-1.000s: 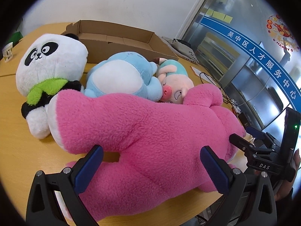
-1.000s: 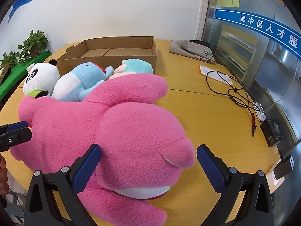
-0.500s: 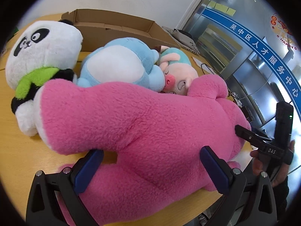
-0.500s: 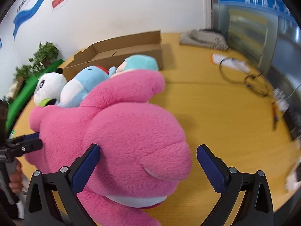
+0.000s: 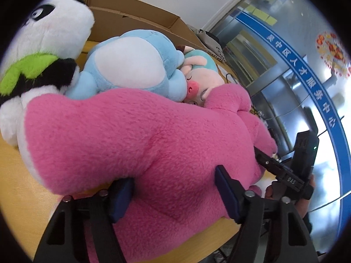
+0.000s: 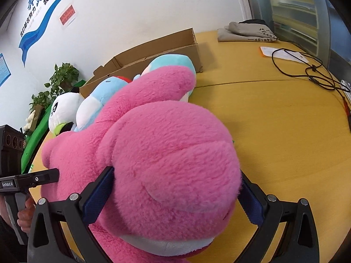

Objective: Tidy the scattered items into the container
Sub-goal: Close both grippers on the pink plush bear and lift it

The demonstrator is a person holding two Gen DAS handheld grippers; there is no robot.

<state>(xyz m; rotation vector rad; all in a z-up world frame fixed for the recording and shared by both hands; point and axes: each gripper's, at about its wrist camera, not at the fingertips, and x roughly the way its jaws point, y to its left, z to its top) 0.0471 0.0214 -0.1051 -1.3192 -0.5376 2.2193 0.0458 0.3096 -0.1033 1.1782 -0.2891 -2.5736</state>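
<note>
A big pink plush bear point(image 5: 136, 135) lies along the front of the wooden table. My left gripper point(image 5: 173, 190) is shut on its leg, blue pads pressed into the fur. My right gripper point(image 6: 175, 188) is shut on its head point(image 6: 175, 153). Behind it lie a panda plush point(image 5: 43, 43), a light blue plush point(image 5: 131, 65) and a pig plush with a teal hood point(image 5: 201, 76). An open cardboard box point(image 5: 131, 19) stands behind them; it also shows in the right wrist view point(image 6: 153, 52).
A black cable point(image 6: 307, 68), a paper sheet point(image 6: 283, 53) and a folded grey bag point(image 6: 248, 32) lie on the table's right side. Potted plants point(image 6: 61, 81) stand at the left by the wall. Glass doors are on the right.
Both grippers have moved in and closed on the pink bear: the left on its leg, the right on its head. The other plush toys have not moved.
</note>
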